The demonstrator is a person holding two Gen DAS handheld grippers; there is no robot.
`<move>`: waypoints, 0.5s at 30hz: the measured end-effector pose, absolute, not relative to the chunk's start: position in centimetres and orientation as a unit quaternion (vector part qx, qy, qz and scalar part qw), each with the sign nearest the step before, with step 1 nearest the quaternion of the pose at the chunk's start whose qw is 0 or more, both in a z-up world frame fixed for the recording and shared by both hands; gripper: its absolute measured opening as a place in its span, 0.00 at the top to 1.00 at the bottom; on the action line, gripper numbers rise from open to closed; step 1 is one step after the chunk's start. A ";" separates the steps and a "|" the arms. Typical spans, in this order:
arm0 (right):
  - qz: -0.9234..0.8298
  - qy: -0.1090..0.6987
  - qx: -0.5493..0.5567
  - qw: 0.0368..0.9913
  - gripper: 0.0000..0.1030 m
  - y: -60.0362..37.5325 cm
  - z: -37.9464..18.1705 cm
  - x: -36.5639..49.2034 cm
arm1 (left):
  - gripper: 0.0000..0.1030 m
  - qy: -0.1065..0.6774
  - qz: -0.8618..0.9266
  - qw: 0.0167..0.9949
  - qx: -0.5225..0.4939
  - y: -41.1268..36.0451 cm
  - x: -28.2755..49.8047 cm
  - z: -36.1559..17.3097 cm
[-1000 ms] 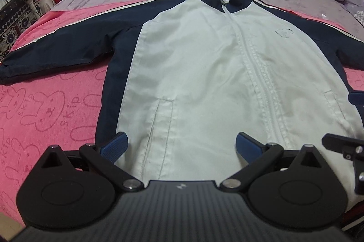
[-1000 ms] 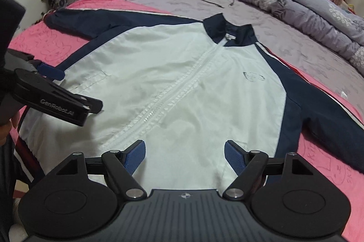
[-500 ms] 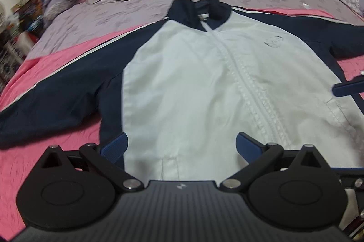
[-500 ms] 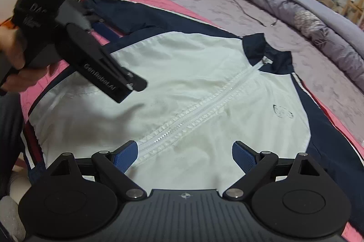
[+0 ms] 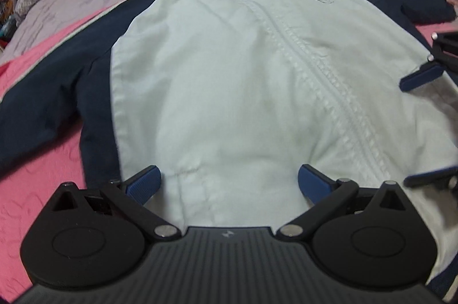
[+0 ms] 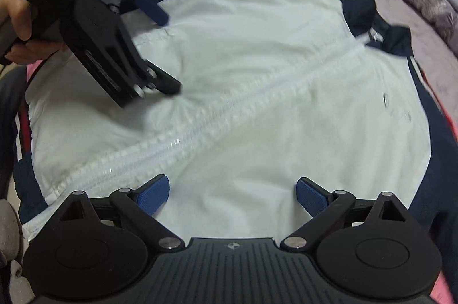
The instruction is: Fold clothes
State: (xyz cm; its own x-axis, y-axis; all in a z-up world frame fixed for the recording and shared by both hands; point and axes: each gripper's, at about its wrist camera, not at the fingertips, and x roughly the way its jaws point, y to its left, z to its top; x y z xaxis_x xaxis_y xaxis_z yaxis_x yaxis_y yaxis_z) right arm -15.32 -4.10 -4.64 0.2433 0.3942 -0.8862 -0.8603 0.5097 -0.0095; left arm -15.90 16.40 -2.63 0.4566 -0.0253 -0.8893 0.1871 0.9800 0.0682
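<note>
Both tongs, left (image 5: pixel 227 182) and right (image 6: pixel 232 194), gape wide, the right's just widened, over the zipped jacket (image 5: pixel 229 75).

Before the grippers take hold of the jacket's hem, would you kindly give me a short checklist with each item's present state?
1. White and navy zip-up jacket lies flat, front up, on the pink bedspread: ok.
2. Zip closed along the visible front: ok.
3. Left gripper open, nothing between its blue pads: ok.
4. Right gripper open, jaws just widened, nothing between them: ok.
5. Both sleeves spread outward, not yet folded: ok.
6. Hem edge under the grippers: cannot tell, hidden by their bodies.
</note>
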 end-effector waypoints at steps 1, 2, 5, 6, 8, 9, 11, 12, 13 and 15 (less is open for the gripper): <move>0.418 0.456 -0.250 0.745 0.05 -5.5 -4.9 -15.2 | 0.00 0.519 -0.064 0.850 0.069 17.3 -16.4 -2.7; 0.414 0.463 -0.245 0.745 0.05 -6.9 -5.1 -15.2 | 0.00 0.520 -0.066 0.849 0.070 18.1 -17.1 -2.7; 0.406 0.485 -0.241 0.736 0.04 -10.3 -5.0 -15.7 | 0.00 0.522 -0.068 0.846 0.086 20.4 -19.1 -2.4; 0.401 0.493 -0.247 0.731 0.03 -11.3 -5.0 -15.9 | 0.00 0.523 -0.065 0.845 0.089 21.2 -19.6 -2.3; 0.389 0.509 -0.240 0.729 0.02 -13.3 -4.8 -16.4 | 0.00 0.533 -0.047 0.842 0.064 22.8 -20.4 -2.1; 0.384 0.516 -0.233 0.730 0.02 -14.2 -4.8 -16.6 | 0.00 0.538 -0.038 0.840 0.051 23.7 -20.8 -2.0; 0.378 0.512 -0.239 0.733 0.02 -15.2 -4.4 -17.3 | 0.00 0.539 -0.023 0.841 0.038 24.9 -21.7 -1.7; 0.373 0.508 -0.246 0.736 0.02 -15.5 -4.0 -17.6 | 0.00 0.539 -0.015 0.841 0.032 25.5 -22.1 -1.5; 0.367 0.504 -0.254 0.739 0.04 -15.6 -3.6 -17.9 | 0.00 0.535 -0.012 0.844 0.033 25.8 -22.5 -1.1; 0.364 0.486 -0.270 0.747 0.06 -15.7 -2.5 -18.5 | 0.01 0.521 0.001 0.852 0.057 25.5 -23.1 0.4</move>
